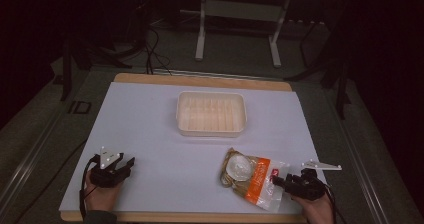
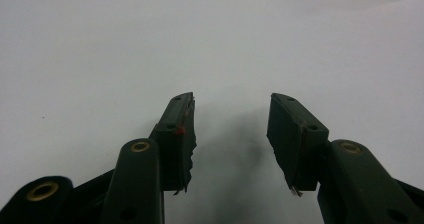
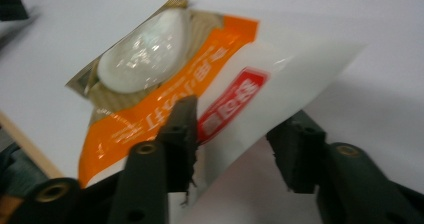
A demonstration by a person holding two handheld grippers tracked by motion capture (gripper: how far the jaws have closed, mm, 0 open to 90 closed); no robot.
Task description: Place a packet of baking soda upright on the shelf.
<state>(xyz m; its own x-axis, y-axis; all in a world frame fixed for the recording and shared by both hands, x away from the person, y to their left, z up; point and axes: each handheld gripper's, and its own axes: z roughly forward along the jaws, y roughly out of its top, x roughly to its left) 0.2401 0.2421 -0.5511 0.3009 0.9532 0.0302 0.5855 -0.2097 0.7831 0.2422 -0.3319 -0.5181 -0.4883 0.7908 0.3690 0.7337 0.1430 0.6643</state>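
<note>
A snack packet (image 1: 250,176) with an orange band, a clear window and a white end lies on the white tabletop at the front right. In the right gripper view the packet (image 3: 165,79) sits tilted, and its white end runs between the jaws. My right gripper (image 1: 278,180) (image 3: 240,114) is open, jaws well apart on either side of that end. My left gripper (image 1: 130,162) (image 2: 232,99) rests at the front left, open, with bare tabletop between its fingers.
A shallow cream tray (image 1: 211,132) stands empty at the table's middle, farther back. The table's wooden front edge (image 1: 190,217) runs just below both hands. A metal stand (image 1: 201,34) rises beyond the far edge.
</note>
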